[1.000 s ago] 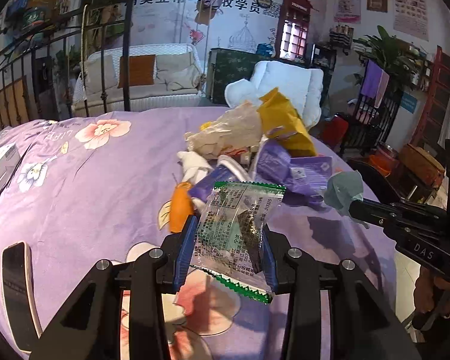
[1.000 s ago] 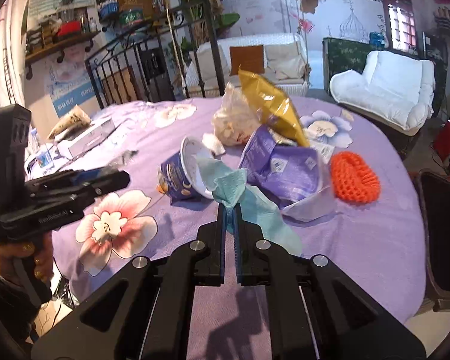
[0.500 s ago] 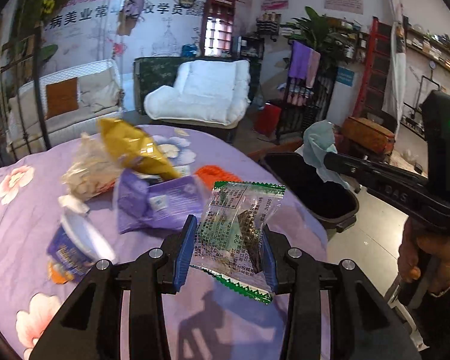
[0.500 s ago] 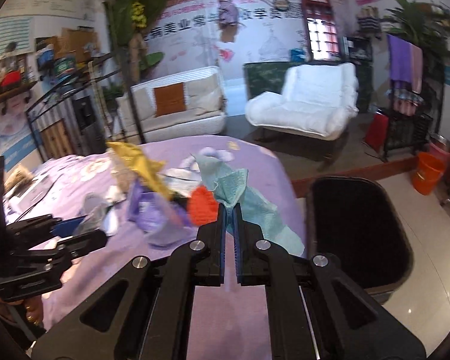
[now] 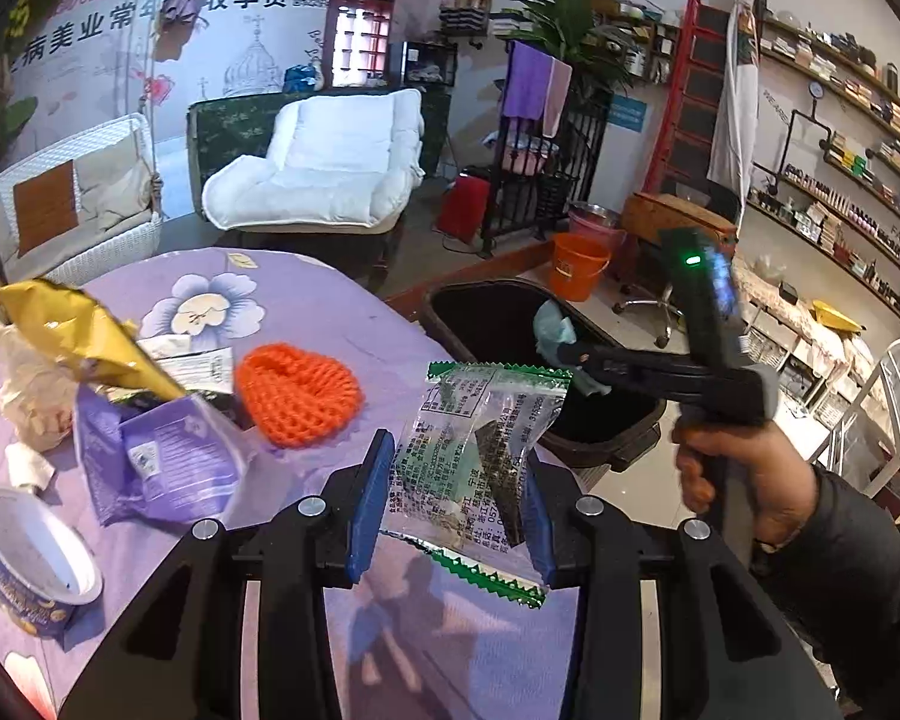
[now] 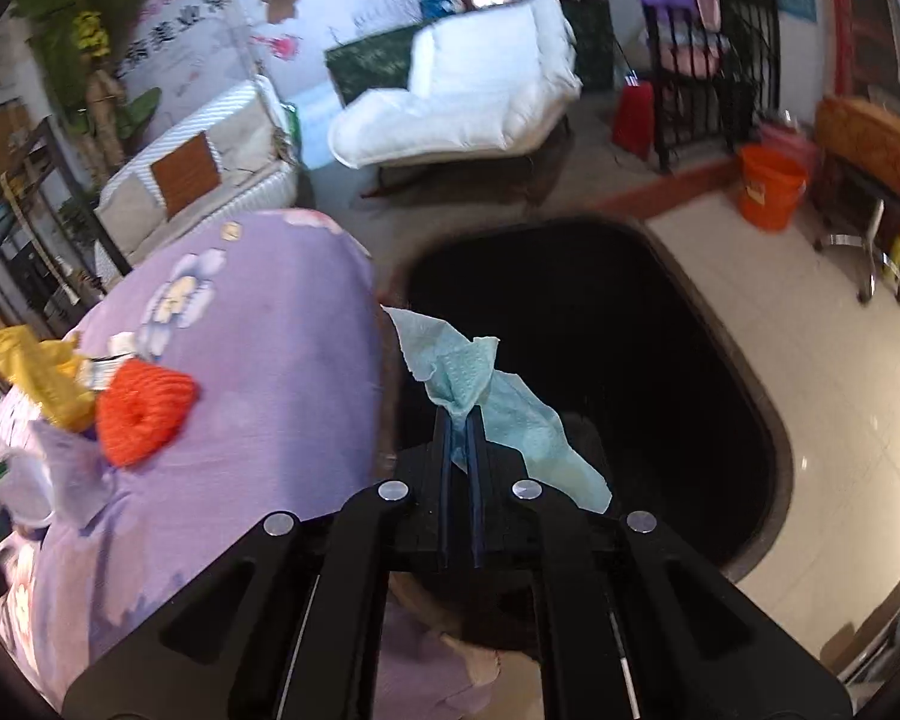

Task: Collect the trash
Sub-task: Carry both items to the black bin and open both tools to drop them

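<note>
tissue (image 6: 498, 402) in right gripper (image 6: 461, 420) over bin (image 6: 720, 324)

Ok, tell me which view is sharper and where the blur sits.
Left wrist view is sharper: print on the clear wrapper in the left claw reads crisply. Right wrist view smears at its edges, the orange bucket included; the blue tissue stays clear.

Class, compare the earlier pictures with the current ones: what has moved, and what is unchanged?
Both claws swung away from the trash pile toward the black bin. The right claw now holds its teal tissue over the bin's opening. Unchanged: the left claw still grips the clear wrapper, and nothing was released.
</note>
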`<state>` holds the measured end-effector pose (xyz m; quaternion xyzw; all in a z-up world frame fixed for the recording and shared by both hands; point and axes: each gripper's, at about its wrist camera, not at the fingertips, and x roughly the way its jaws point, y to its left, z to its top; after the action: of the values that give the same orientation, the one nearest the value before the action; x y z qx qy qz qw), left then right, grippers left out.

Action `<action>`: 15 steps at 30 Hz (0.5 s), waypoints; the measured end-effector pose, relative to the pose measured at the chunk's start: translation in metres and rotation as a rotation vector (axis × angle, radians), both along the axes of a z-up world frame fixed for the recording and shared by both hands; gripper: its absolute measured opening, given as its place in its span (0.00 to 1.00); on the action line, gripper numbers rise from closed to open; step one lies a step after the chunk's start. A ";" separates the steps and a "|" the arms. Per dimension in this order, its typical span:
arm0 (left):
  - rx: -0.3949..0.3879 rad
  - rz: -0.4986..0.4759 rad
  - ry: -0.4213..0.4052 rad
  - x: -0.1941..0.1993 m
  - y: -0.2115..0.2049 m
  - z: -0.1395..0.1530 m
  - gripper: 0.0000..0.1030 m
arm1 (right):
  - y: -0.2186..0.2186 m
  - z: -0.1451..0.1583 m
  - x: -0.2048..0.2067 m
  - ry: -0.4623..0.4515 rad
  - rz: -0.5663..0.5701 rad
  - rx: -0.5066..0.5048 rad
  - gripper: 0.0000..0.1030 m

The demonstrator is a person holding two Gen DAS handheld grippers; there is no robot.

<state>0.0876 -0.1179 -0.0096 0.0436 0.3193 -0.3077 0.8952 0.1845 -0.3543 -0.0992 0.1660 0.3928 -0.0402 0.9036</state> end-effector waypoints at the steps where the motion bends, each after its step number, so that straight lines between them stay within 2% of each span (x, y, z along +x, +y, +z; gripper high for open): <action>1: -0.001 -0.008 0.002 0.001 -0.003 0.000 0.39 | -0.004 -0.005 0.004 0.015 -0.017 0.014 0.12; 2: -0.002 -0.015 0.005 0.002 -0.007 -0.001 0.39 | -0.007 -0.010 0.006 0.019 -0.021 0.023 0.17; 3: 0.001 -0.021 0.010 0.004 -0.010 -0.002 0.39 | -0.008 -0.014 0.008 0.023 -0.027 0.019 0.38; 4: 0.004 -0.025 0.014 0.005 -0.013 -0.002 0.39 | -0.009 -0.015 0.007 0.019 -0.044 0.005 0.65; 5: 0.005 -0.029 0.020 0.007 -0.016 -0.004 0.39 | -0.009 -0.014 0.004 0.004 -0.061 -0.005 0.73; 15: 0.007 -0.087 0.070 0.031 -0.054 -0.008 0.39 | -0.017 -0.001 -0.047 -0.074 -0.124 -0.032 0.74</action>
<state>0.1182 -0.1716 -0.0173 0.0498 0.3495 -0.3466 0.8690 0.1378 -0.3714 -0.0999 0.1771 0.3474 -0.0964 0.9158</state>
